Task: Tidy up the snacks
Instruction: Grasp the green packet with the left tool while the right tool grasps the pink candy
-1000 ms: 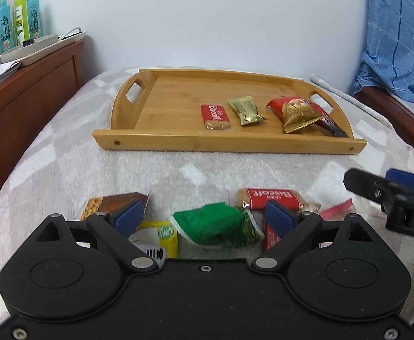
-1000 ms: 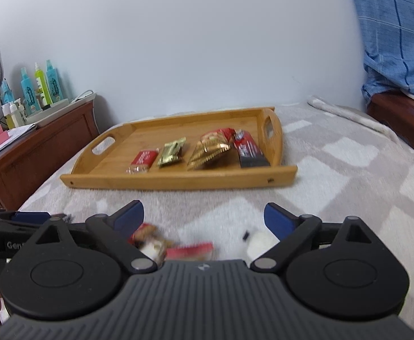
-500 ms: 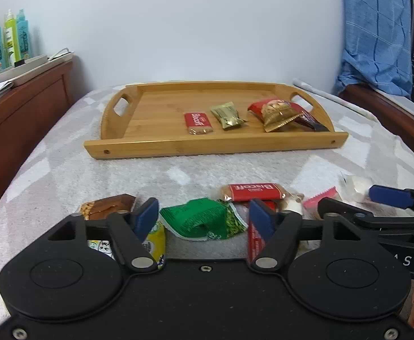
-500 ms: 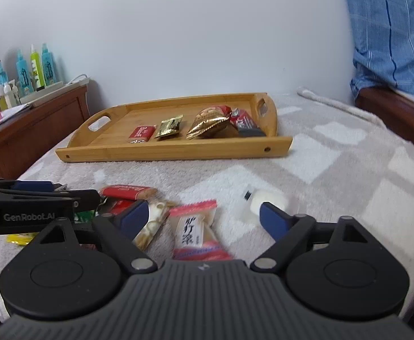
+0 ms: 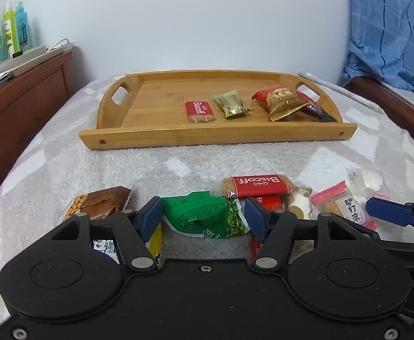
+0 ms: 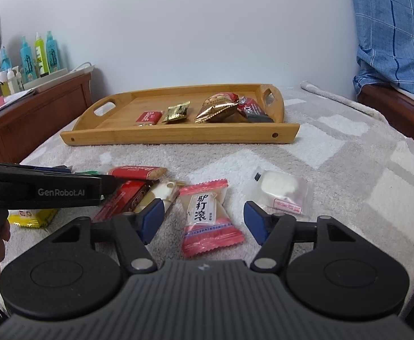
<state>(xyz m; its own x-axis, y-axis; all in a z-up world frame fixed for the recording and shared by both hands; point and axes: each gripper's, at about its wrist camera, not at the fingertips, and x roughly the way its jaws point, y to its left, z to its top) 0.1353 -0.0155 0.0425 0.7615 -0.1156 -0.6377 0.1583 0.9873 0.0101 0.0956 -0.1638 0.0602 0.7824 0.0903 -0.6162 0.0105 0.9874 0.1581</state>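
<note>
Both grippers closed around green packet (image 5: 204,216), "驴打滚" sweet (image 6: 207,218).

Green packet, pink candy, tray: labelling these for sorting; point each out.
green packet (image 5: 204,216), left wrist view, crumpled middle.
pink candy (image 6: 205,216), right wrist view, white label.
tray (image 6: 178,136), right wrist view, front wall.

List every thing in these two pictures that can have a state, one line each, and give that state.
Left claw: closing around the green packet, pads not yet pressing.
Right claw: closing, pink packet between the pads, untouched.
Green packet: crumpled, on the blanket.
Pink packet: sealed, flat on the blanket.
Wooden tray: holds four snacks, left part bare.
Clear pouch: sealed, on the blanket, outside the tray.
</note>
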